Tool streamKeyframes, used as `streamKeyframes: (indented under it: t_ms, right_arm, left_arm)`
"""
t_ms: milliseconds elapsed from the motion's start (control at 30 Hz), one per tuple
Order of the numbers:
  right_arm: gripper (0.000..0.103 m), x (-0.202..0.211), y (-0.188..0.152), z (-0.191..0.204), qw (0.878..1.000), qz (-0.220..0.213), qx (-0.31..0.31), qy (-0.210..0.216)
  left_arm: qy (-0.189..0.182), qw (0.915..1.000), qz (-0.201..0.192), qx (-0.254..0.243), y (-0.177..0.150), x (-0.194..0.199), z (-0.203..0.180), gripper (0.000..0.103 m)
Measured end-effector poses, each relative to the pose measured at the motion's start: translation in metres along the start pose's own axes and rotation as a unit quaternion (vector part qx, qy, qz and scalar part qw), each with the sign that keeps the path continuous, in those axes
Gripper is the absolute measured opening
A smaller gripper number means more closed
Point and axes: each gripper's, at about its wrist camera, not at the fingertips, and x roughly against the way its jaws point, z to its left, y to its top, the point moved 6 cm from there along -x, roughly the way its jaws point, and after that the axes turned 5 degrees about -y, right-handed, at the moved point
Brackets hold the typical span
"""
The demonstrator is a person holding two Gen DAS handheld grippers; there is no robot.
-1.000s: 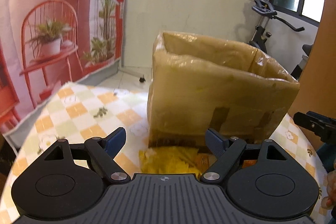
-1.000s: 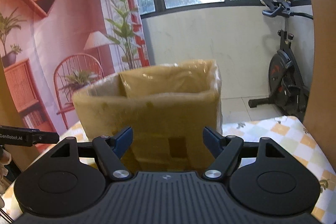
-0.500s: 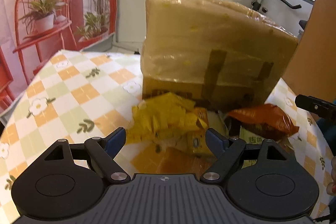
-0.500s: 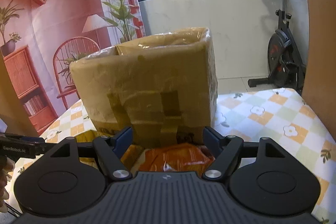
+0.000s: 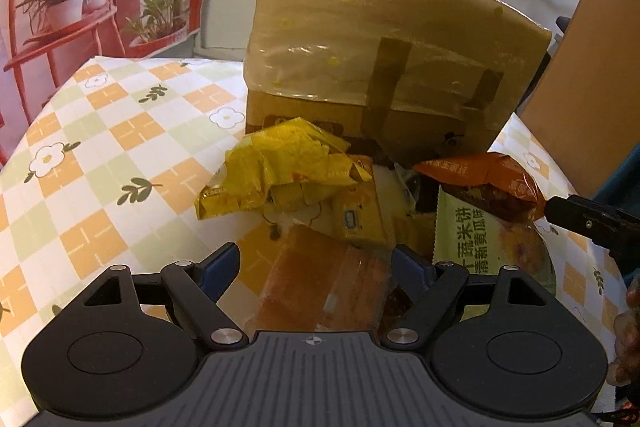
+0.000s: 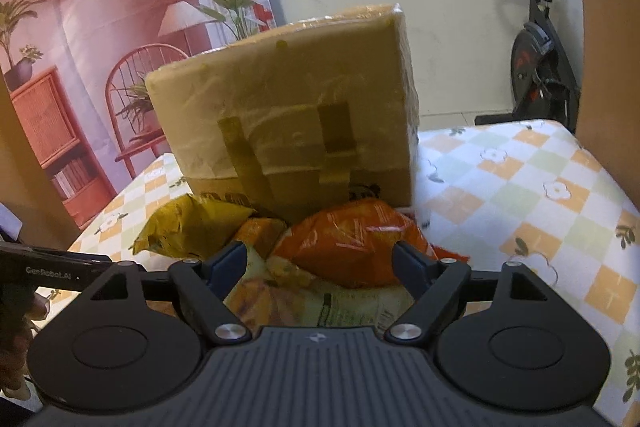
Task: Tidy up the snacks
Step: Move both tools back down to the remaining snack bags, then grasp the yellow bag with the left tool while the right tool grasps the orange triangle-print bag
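A heap of snack packets (image 5: 360, 203) lies loose on the checked table (image 5: 120, 155), against the foot of a taped cardboard box (image 5: 380, 59) that stands toward its far edge. The left gripper (image 5: 316, 263) hangs spread and empty over the heap; the right gripper (image 6: 320, 259), jaws opening, frames an orange packet (image 6: 356, 239) without pinching it. Nothing looks sorted yet; every packet remains to be placed.

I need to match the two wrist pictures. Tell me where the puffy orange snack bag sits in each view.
Left wrist view: the puffy orange snack bag lies right of centre, before the box's lower right corner.
Right wrist view: the bag lies centre, just beyond the open fingers.
Shared landmark: the tall tape-wrapped cardboard box behind it.
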Motion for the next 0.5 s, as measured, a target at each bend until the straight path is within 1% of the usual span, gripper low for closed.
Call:
streamKeyframes:
  t_ms: [233, 367, 500]
  right_arm:
    - [0.082, -0.003, 0.003, -0.005, 1.000, 0.005, -0.005, -0.021]
    - [0.082, -0.004, 0.006, -0.006, 1.000, 0.002, -0.005, -0.021]
    - [0.082, -0.008, 0.007, -0.008, 1.000, 0.001, -0.006, -0.021]
  left_arm:
    - [0.000, 1.0000, -0.006, 0.007, 0.004, 0.002, 0.004, 0.084]
    - [0.003, 0.9999, -0.005, 0.016, 0.004, 0.000, 0.008, 0.084]
    - [0.004, 0.9998, -0.013, 0.014, 0.012, -0.001, 0.012, 0.084]
